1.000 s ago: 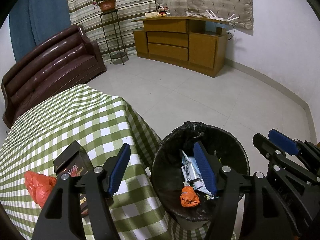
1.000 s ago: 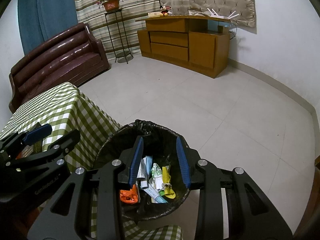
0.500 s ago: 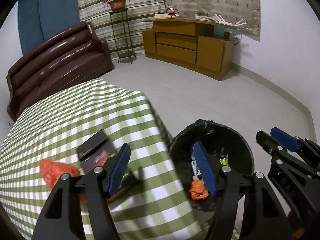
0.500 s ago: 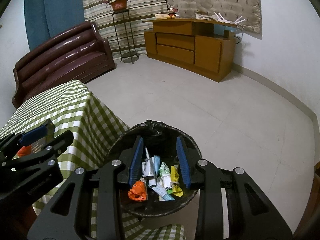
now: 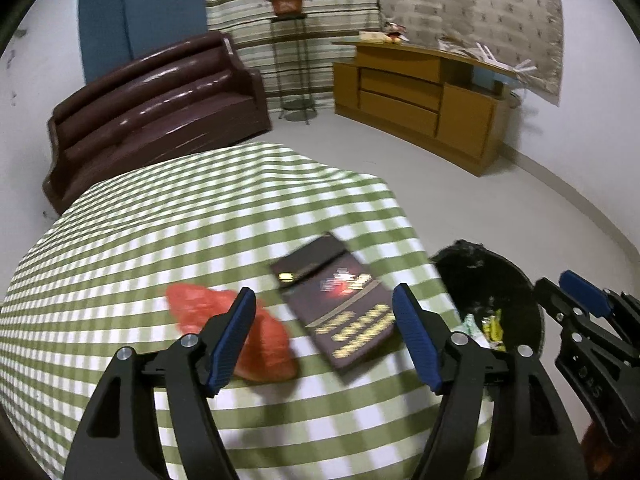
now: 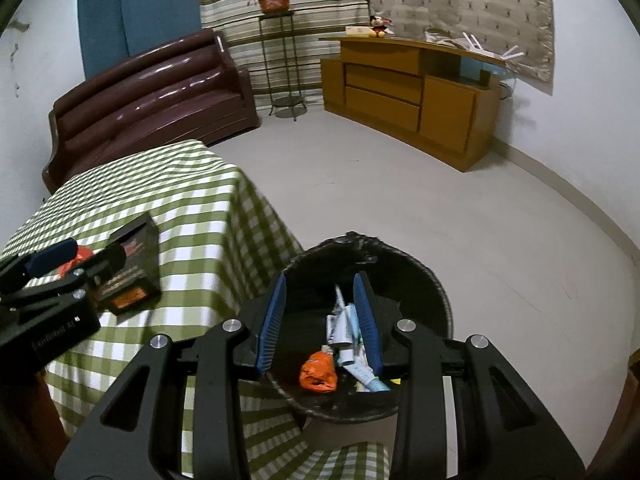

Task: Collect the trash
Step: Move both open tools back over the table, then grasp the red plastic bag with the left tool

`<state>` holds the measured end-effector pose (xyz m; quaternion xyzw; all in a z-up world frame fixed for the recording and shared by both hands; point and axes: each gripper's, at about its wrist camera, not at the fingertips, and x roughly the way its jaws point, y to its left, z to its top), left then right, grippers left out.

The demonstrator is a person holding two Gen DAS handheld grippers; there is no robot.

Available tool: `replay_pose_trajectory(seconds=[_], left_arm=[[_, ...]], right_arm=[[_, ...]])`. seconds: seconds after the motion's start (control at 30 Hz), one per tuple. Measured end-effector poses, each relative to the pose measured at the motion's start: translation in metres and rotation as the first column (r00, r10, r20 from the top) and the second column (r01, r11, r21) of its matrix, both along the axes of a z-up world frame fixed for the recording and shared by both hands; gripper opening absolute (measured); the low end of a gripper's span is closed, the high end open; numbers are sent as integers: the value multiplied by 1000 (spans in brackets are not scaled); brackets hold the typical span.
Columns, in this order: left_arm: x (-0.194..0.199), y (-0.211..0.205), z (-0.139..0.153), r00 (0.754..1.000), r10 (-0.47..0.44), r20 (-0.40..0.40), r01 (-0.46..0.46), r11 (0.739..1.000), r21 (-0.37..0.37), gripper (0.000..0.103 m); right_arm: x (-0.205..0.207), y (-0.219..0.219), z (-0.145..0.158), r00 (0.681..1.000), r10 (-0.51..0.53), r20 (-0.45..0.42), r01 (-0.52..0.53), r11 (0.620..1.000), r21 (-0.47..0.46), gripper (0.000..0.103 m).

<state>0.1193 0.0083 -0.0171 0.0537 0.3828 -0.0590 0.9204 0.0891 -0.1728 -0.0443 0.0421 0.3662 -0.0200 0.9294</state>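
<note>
A crumpled orange plastic bag point(image 5: 192, 304) and a dark flat box point(image 5: 332, 304) lie on the green-checked tablecloth point(image 5: 160, 220). My left gripper point(image 5: 326, 312) hovers above them, its jaws opening, with nothing gripped; the box shows in the gap and the bag lies by the left pad. A black-lined trash bin point(image 6: 436, 292) stands on the floor beside the table and holds an orange wrapper point(image 6: 318, 372) and several tubes and packets point(image 6: 344, 328). My right gripper point(image 6: 320, 304) hangs over the bin, open and empty. The left gripper point(image 6: 86, 260) shows at this view's left edge.
A brown leather sofa point(image 5: 160, 96) stands behind the table, and a metal plant stand point(image 5: 288, 60) and a wooden sideboard point(image 5: 420, 96) line the far wall. Grey tiled floor point(image 6: 400, 200) lies beyond the bin. The right gripper point(image 5: 560, 292) shows at the left wrist view's right edge.
My left gripper has swung left from over the bin to over the tabletop, and its jaws stand a little wider. The right gripper shifted slightly but stays over the bin.
</note>
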Motion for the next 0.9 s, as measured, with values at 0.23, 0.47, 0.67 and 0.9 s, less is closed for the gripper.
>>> replay_pose_trajectory(seconds=[0.23, 0.47, 0.67, 0.9], left_arm=[[5, 31, -7, 997, 76, -15, -76, 997, 11, 72], [13, 52, -18, 992, 108, -59, -108, 994, 7, 74], [16, 69, -23, 992, 94, -81, -94, 996, -5, 65], [11, 81, -27, 995, 63, -82, -63, 998, -1, 46]], right_arm=[[3, 25, 1, 999, 43, -4, -43, 999, -3, 35], [6, 43, -2, 997, 75, -15, -75, 997, -4, 35], [9, 56, -5, 994, 102, -29, -102, 995, -12, 35], [10, 59, -3, 994, 107, -27, -108, 994, -7, 35]])
